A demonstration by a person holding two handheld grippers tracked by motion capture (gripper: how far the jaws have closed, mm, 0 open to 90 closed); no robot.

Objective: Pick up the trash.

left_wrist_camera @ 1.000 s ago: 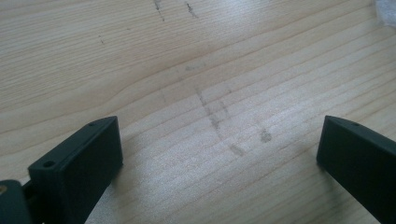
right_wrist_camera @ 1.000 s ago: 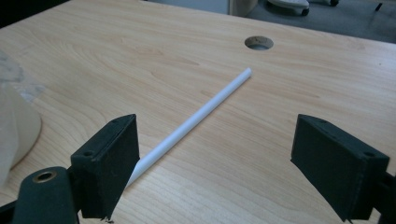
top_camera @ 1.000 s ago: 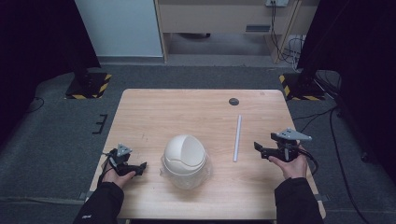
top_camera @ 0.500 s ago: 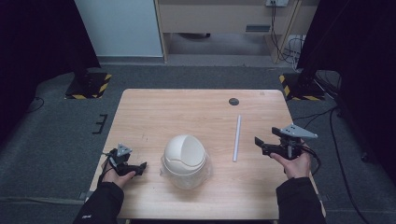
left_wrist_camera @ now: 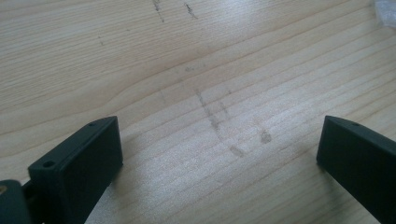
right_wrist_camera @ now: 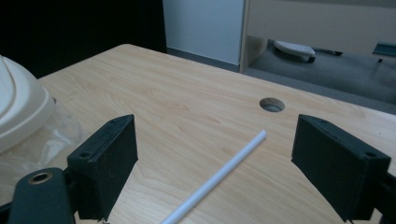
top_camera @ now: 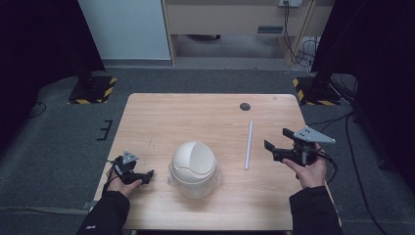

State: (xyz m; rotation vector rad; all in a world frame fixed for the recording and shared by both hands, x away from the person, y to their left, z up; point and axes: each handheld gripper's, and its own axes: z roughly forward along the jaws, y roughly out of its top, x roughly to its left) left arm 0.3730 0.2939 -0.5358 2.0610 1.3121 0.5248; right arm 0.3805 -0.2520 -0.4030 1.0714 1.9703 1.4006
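A wooden table (top_camera: 161, 117) bears a white rod (top_camera: 248, 145) and domed bin (top_camera: 193, 164).

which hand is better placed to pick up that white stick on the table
Right. The right tool is open and close beside the white stick, which runs between its jaws in the right gripper view. The left tool sits beyond the white dome.
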